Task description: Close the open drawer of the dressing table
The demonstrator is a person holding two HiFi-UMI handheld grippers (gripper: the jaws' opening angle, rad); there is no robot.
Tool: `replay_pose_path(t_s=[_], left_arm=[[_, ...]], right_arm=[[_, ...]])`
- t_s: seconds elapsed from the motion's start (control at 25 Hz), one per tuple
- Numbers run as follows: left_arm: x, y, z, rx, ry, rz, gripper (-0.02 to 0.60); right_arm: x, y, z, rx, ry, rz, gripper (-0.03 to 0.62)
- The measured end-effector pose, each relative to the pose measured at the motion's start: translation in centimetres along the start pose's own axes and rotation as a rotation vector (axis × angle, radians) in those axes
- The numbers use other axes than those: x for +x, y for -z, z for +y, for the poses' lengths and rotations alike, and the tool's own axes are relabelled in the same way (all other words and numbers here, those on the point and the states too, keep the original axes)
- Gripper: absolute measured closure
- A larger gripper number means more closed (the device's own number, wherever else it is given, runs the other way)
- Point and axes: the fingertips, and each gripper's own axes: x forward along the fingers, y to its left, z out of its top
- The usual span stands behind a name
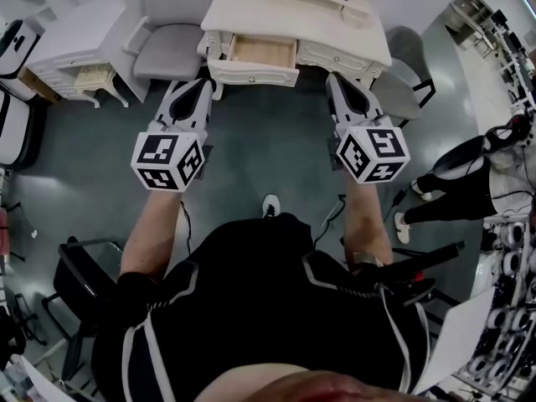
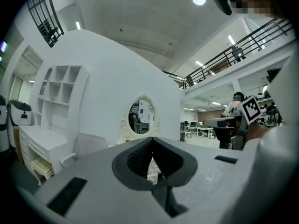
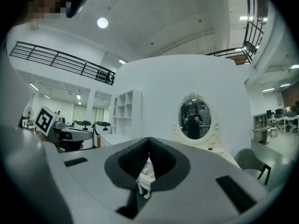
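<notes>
Found the drawer open toward 6 o'clock, long axis 9-to-3; held left claw and right claw pressed together, empty, flanking its front.

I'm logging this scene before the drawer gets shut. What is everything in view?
Dressing table: one, white, top centre of head view.
Drawer: one, white front, wood-toned inside, open, in the table's left part.
Mirror: one, oval, white frame, on the dressing table.
Grey chairs: two, either side of the table.
Side desk: one, white, far left.
Bystander: one, black and white clothes, right edge.
Left gripper: one, white, jaws together, empty, near the drawer front.
Right gripper: one, white, jaws together, empty, before the table.
</notes>
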Motion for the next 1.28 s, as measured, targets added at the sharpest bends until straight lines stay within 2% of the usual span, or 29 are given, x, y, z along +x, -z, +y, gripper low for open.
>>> replay_pose_path(t_s=[0.56,0.84,1.04,1.28], left_arm=[[12.9,0.7,-1.3,0.025,-0.029,0.032,0.577],[17.7,2.0,-1.2,0.041,-0.046,0.081,0.577],[20.2,3.9,0.7,0.022,-0.039,0.107,0.577],[23.3,5.5,4.4,0.013,0.026,0.104,0.577]], right_arm=[[5.9,0.9,-10.7,-0.001,-0.053,0.0,0.589],[8.3,2.4,-15.6,0.022,-0.061,0.03,0.589],[10.7,4.3,-16.7,0.035,-0.053,0.054,0.589],[14.9,6.7,-15.8,0.016,-0.034,0.095,0.589]])
